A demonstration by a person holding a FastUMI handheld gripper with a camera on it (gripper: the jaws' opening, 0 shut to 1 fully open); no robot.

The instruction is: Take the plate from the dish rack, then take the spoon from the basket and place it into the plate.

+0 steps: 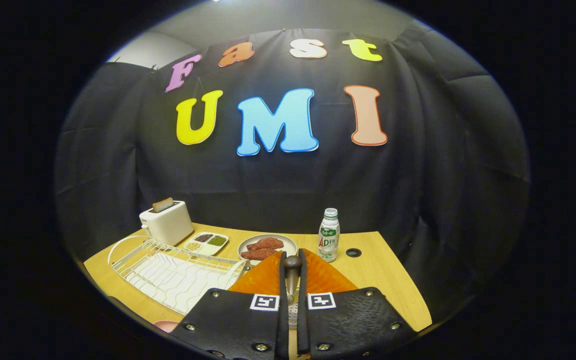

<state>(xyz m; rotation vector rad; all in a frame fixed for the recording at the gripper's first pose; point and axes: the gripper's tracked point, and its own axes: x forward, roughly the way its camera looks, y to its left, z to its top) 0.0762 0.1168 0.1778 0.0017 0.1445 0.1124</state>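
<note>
Spoon in the claw, high over the bench

Risk first: the claw [292, 272] pinches only the spoon [292, 264] by its thin dark handle end, fingers nearly closed on it, so I'd judge a tilt could let it swivel or slip out before reaching a plate. Dish rack [173, 272] sits empty just ahead to the left; the plate [288, 241] beyond the fingertips holds meat; bottle [328, 241] stands close beside it
</note>
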